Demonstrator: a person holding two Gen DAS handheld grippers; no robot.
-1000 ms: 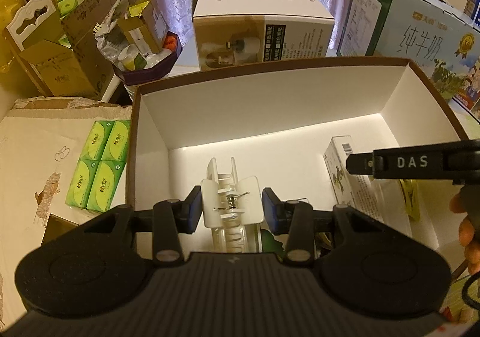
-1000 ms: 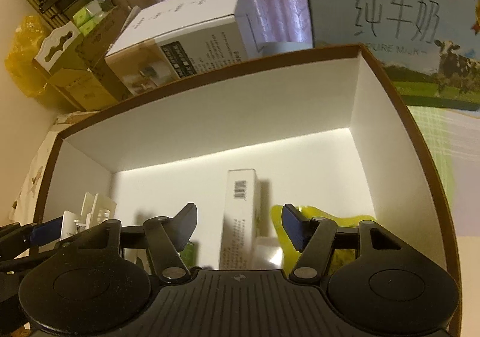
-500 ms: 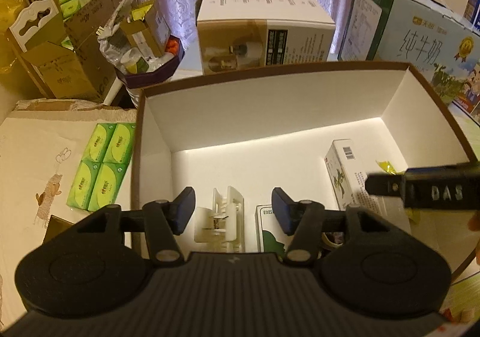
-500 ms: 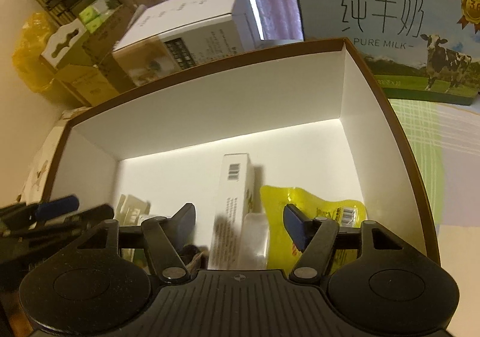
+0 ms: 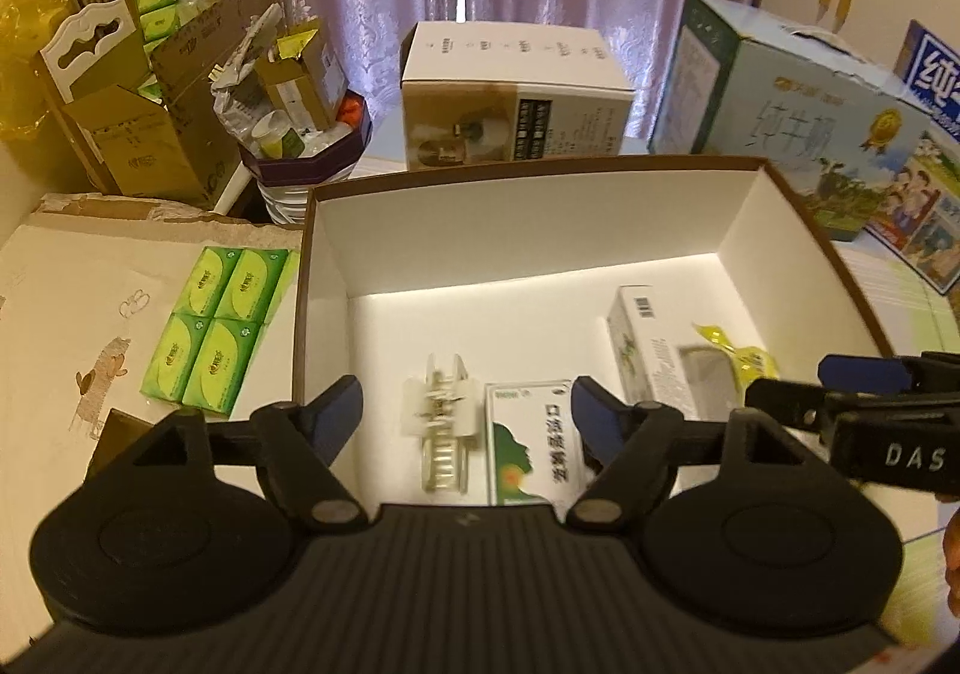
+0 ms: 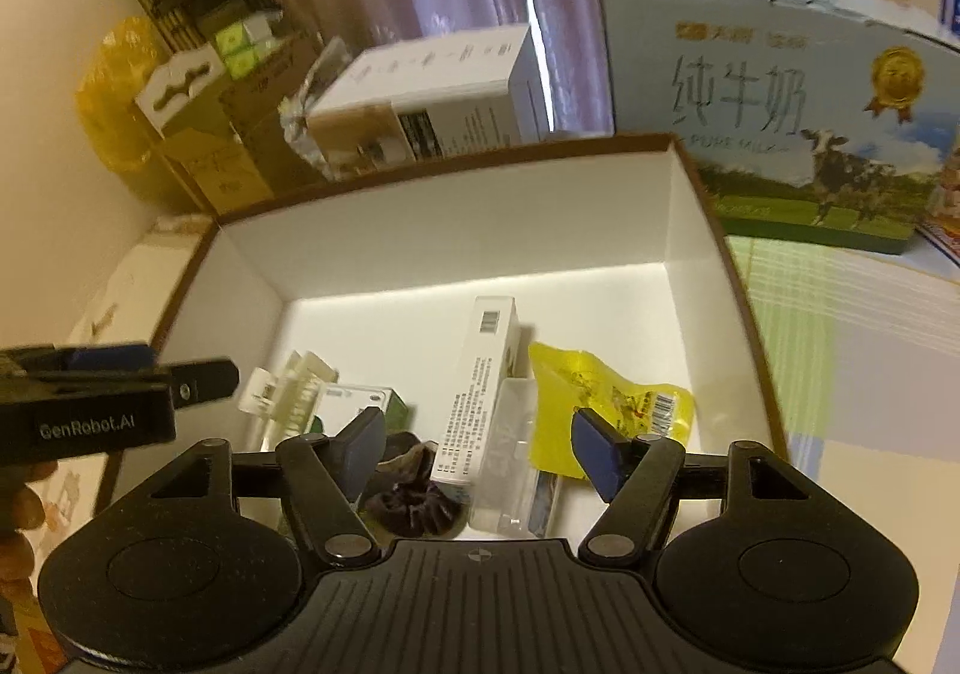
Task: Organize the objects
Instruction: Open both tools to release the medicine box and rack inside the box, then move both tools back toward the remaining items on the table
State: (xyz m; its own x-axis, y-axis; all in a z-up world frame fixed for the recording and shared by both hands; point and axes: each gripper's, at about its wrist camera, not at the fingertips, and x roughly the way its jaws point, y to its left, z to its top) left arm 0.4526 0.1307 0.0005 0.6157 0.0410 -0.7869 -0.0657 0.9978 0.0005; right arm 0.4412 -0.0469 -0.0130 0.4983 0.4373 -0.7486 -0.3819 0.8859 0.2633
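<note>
A brown-rimmed white box (image 5: 774, 176) (image 6: 714, 218) holds several items. A white hair claw clip (image 5: 443, 422) (image 6: 288, 395) lies on its floor beside a green-and-white medicine box (image 5: 534, 443). A tall white carton (image 5: 645, 350) (image 6: 480, 392), a yellow snack packet (image 6: 606, 398) (image 5: 735, 356), a clear plastic case (image 6: 510, 470) and a dark scrunchie (image 6: 411, 500) lie further right. My left gripper (image 5: 467, 413) is open and empty above the clip. My right gripper (image 6: 477, 443) is open and empty above the carton.
Green tissue packs (image 5: 219, 326) lie left of the box on a cream surface. A white appliance carton (image 5: 516, 98) stands behind the box, a milk carton case (image 5: 798, 122) (image 6: 780, 92) at its right. Cardboard boxes and a full bin (image 5: 300, 116) stand back left.
My left gripper let go of the hair clip, which now lies on the box floor, and opened wide while rising. My right gripper pulled back and up.
</note>
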